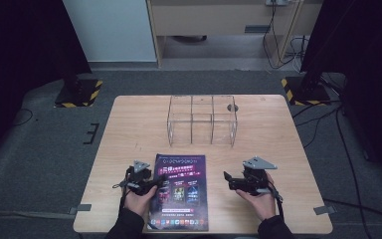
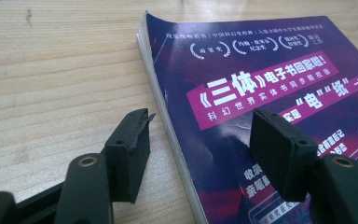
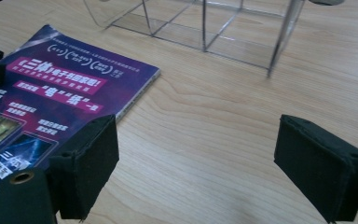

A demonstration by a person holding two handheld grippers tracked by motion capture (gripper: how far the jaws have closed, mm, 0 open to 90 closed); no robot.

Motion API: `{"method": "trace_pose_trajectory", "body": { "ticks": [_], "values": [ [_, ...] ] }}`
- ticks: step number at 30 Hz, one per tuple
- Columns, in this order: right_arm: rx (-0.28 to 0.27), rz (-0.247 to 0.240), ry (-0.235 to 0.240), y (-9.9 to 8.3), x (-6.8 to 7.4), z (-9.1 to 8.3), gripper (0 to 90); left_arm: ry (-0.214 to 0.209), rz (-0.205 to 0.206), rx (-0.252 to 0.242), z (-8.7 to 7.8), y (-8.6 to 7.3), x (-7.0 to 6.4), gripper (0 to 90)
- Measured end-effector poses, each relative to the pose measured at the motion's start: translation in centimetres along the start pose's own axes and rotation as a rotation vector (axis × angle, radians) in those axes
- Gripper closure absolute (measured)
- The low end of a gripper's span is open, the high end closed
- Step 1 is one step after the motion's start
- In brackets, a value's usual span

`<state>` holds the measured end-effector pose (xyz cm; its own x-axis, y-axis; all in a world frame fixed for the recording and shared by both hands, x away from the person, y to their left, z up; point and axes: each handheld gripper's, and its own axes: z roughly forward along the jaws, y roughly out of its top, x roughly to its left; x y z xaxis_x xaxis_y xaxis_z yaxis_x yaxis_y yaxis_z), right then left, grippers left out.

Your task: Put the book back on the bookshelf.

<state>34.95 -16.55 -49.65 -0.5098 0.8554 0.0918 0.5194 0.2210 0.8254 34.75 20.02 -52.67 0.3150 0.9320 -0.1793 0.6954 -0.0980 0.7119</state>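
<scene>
— So, where's the magazine (image 1: pixel 180 191) lying?

— Flat on the wooden bench (image 1: pixel 129 134), at the near edge, between the person's two hands. Purple cover facing up, white lettering on a pink band.

— And the left gripper (image 1: pixel 155 183)?

— Right at the magazine's left edge. In the left gripper view its fingers (image 2: pixel 130 151) stand apart, one over bare wood just beside the page edges, the other over the cover. They straddle that edge but grip nothing.

— The right gripper (image 1: pixel 227 178)?

— Off to the right of the magazine, over bare bench. Its fingers (image 3: pixel 91 161) are spread wide with only wood between them, holding nothing.

— What's behind?

— A clear plastic organiser (image 1: pixel 202 119) with compartments, farther back on the bench, well apart from the magazine.
</scene>
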Motion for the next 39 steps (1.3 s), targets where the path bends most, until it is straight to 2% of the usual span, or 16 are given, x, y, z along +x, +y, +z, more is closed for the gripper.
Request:
{"method": "trace_pose_trajectory", "body": {
  "ticks": [8,13,21,33,36,39],
  "values": [
    [-0.006,-0.004,0.041,1.0,2.0,1.0,14.3,-0.010,-0.001,-0.001,0.1,0.0,0.0,39.3],
    [0.012,-0.013,0.057,1.2,3.1,2.0,14.9,-0.028,-0.001,-0.004,0.1,0.0,-0.2,39.7],
    [0.047,-0.036,0.088,1.0,5.0,3.5,17.2,-0.028,0.007,-0.009,0.2,-0.1,-0.3,38.7],
    [0.092,-0.052,0.120,0.1,6.8,5.4,17.2,-0.028,0.024,-0.025,0.4,-0.3,-0.6,32.7],
    [0.102,-0.046,0.123,0.0,7.0,5.6,17.2,-0.010,0.038,-0.028,0.5,-0.3,-0.5,29.4],
    [0.105,-0.041,0.123,-0.2,7.1,5.8,17.2,-0.011,0.036,-0.033,0.6,-0.3,-0.5,28.0]
  ]
}}
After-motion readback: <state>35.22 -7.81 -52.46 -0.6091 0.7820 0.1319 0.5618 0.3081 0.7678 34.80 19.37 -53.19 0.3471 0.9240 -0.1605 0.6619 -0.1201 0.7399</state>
